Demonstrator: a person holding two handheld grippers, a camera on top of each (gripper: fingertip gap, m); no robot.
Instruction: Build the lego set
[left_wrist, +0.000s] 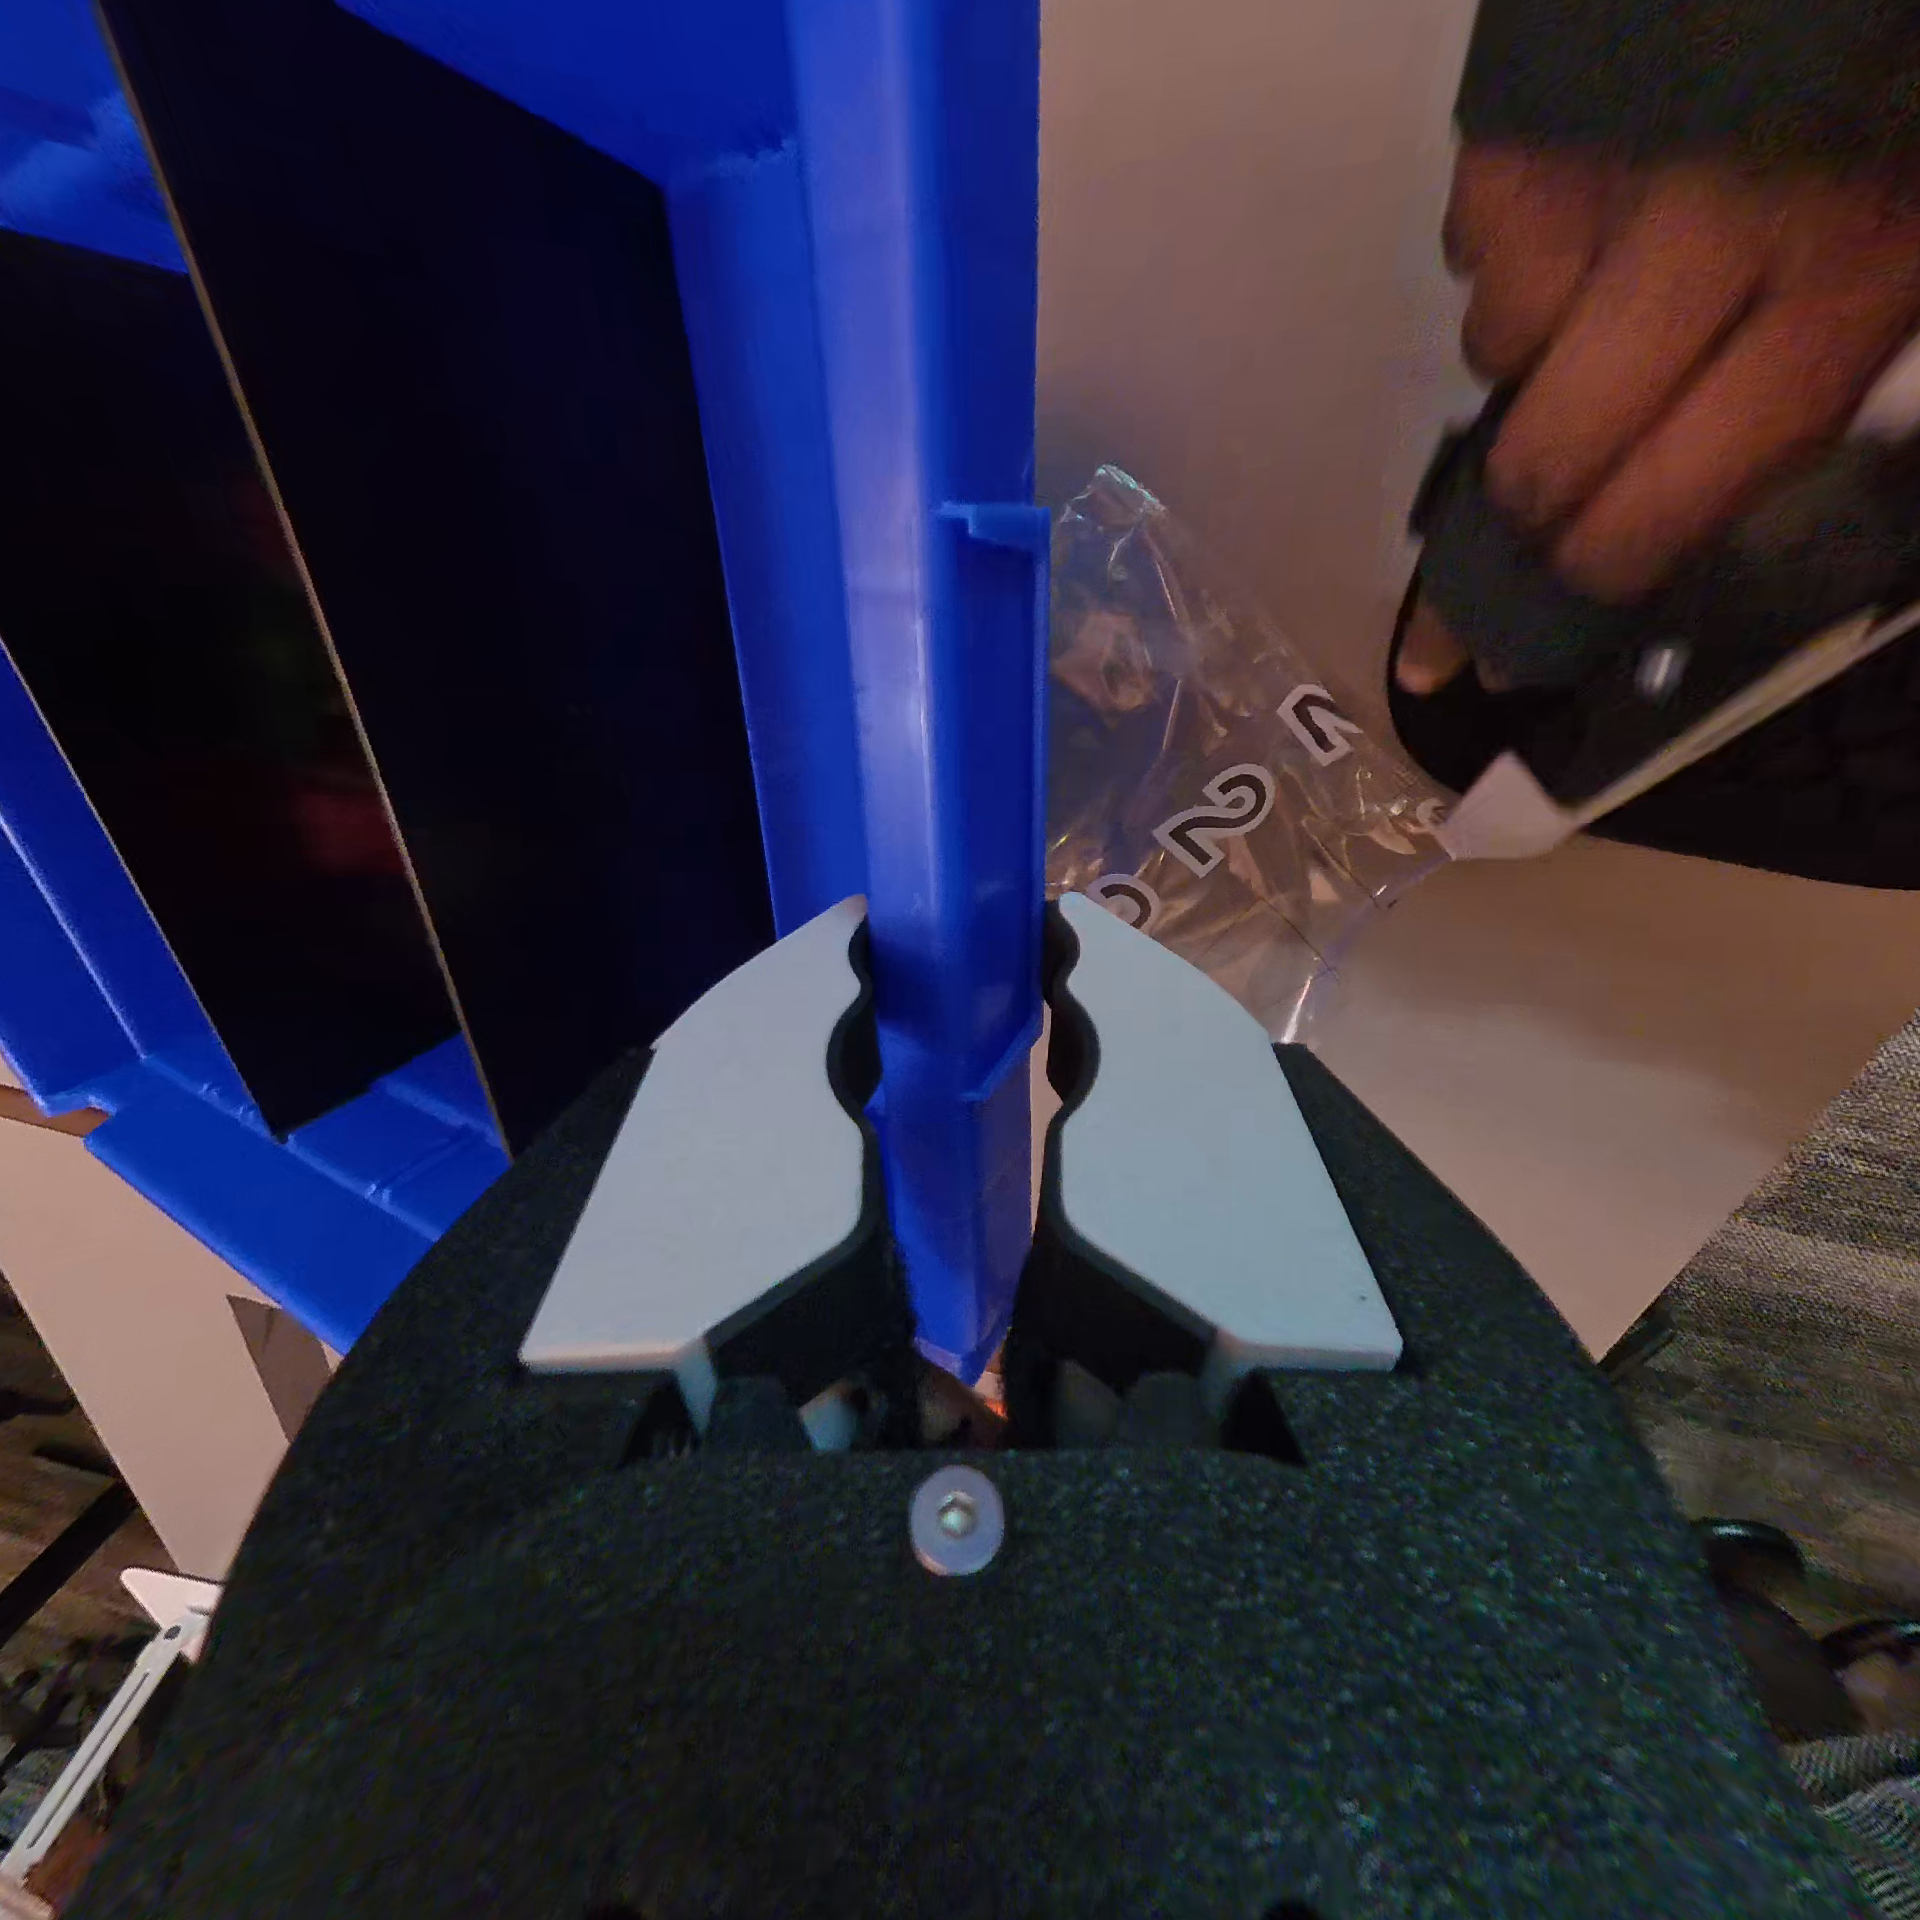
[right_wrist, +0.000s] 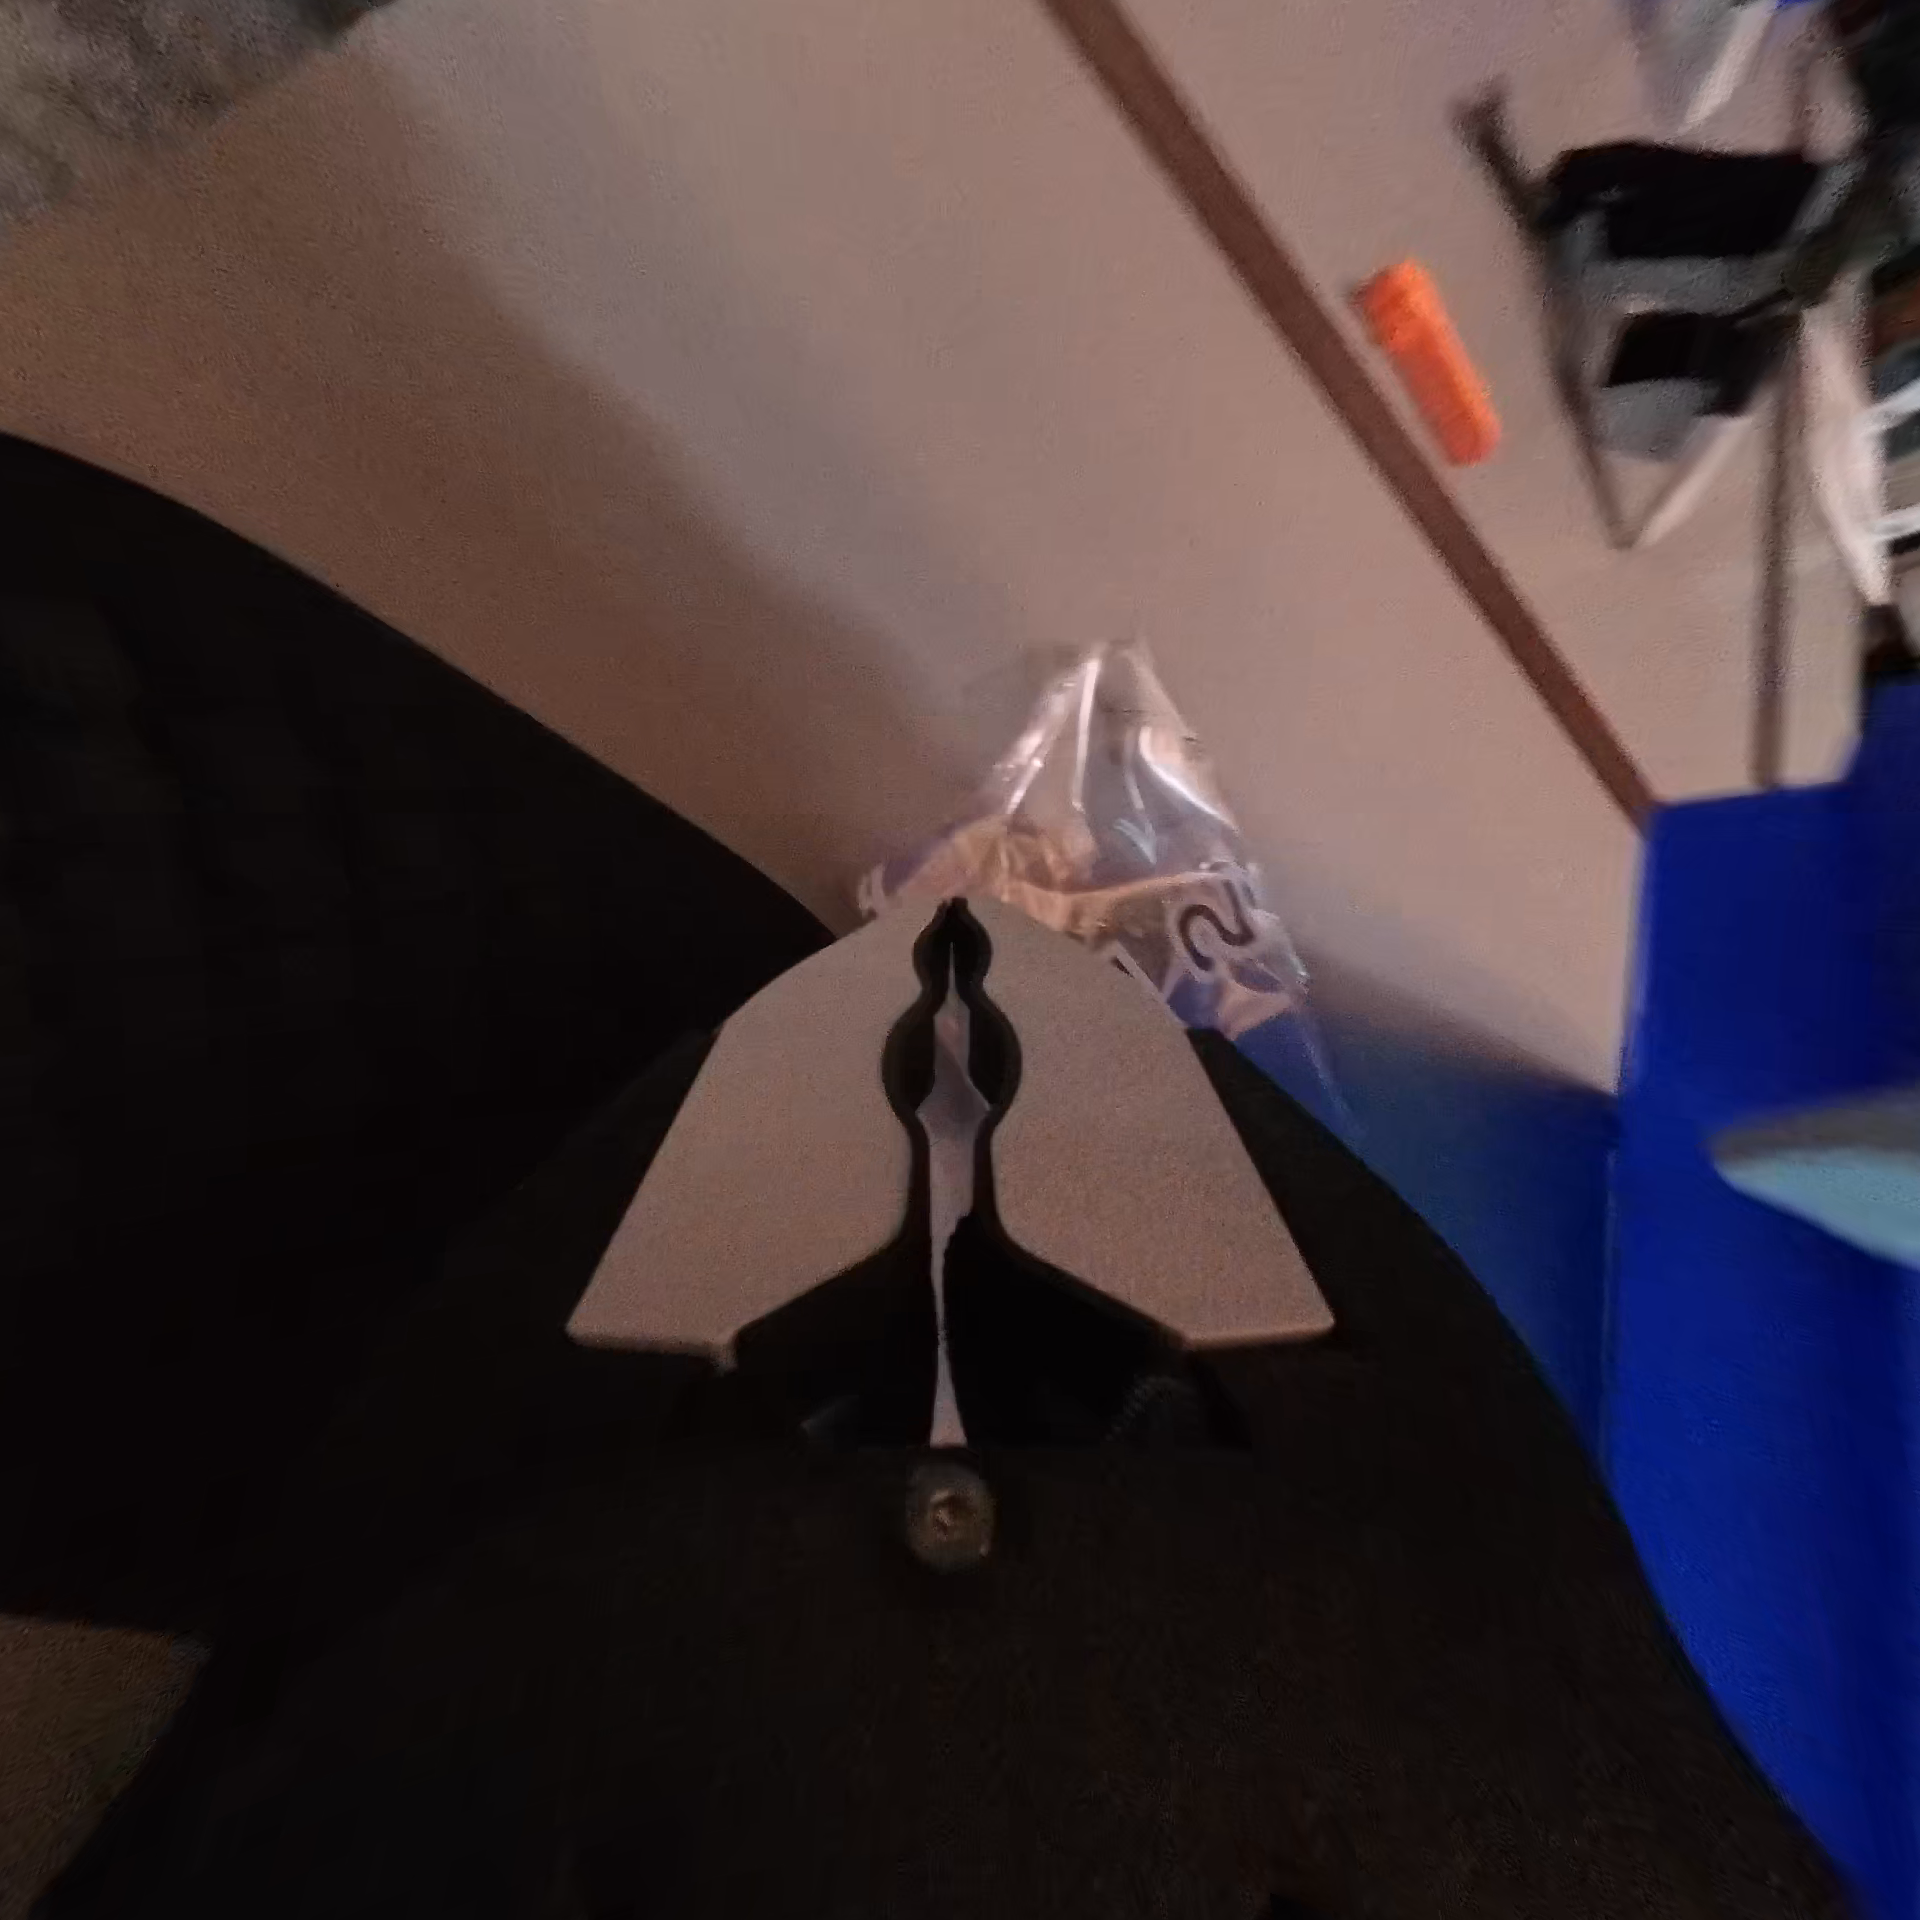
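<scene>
My left gripper (left_wrist: 956, 925) is shut on the side wall of a blue plastic bin (left_wrist: 914, 520); the wall runs up between the grey fingers. The bin's dark inside, with a divider, fills the left of that view. A clear plastic bag (left_wrist: 1216, 769) with printed numerals and small parts lies on the table just right of the bin. My right gripper (right_wrist: 954, 912) is shut on an edge of this bag (right_wrist: 1122, 831); a strip of clear plastic runs between its pads. In the left wrist view the right gripper (left_wrist: 1621, 707), held by a hand (left_wrist: 1662, 364), is at the bag's right end.
The light table top (right_wrist: 831, 416) stretches behind the bag. An orange piece (right_wrist: 1429, 364) lies beyond the table's far edge strip, near dark blurred equipment (right_wrist: 1683, 270). The blue bin (right_wrist: 1766, 1143) stands at the right of the right wrist view. Grey carpet (left_wrist: 1787, 1299) lies below the table. Some 15 cm of space lies between my two pairs of fingers. The orange piece (right_wrist: 1429, 364) is about equally far from each gripper, around 30 cm.
</scene>
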